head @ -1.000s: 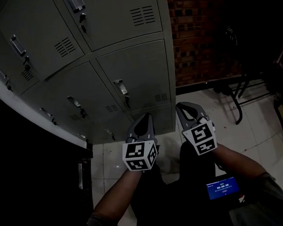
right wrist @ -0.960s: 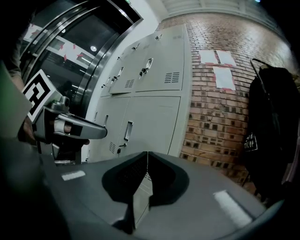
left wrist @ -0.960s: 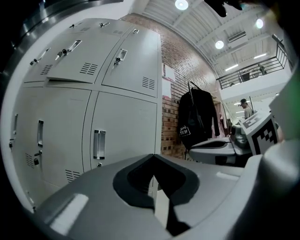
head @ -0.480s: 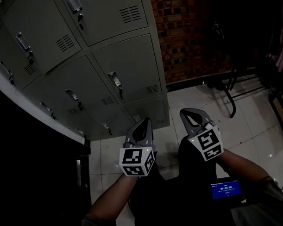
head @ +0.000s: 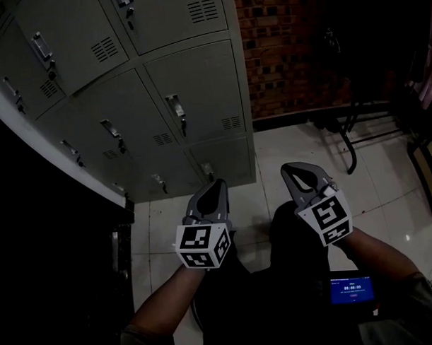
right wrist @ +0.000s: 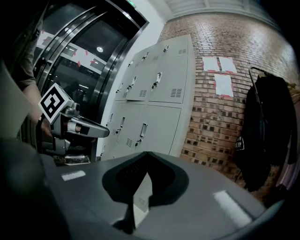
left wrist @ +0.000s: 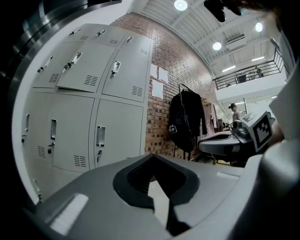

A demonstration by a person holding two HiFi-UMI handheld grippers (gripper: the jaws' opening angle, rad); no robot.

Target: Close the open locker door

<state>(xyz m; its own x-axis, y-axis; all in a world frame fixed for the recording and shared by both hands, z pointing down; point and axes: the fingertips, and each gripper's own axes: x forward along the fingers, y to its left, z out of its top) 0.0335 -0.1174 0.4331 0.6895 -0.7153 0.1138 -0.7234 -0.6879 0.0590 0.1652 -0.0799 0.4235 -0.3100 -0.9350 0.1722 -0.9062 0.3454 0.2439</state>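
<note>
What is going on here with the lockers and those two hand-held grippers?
A person stands before a bank of grey lockers, holding a gripper in each hand. The left gripper and the right gripper are both shut and empty, held low over the tiled floor, clear of the lockers. In the left gripper view, one upper locker door hangs ajar. Nothing touches it, so the closing has not yet begun.

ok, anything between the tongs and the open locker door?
Nothing visible. The left tongs and right tongs are both shut and empty, held low over the floor in front of the lockers. The ajar door is in the upper row, with only open air between it and them.
</note>
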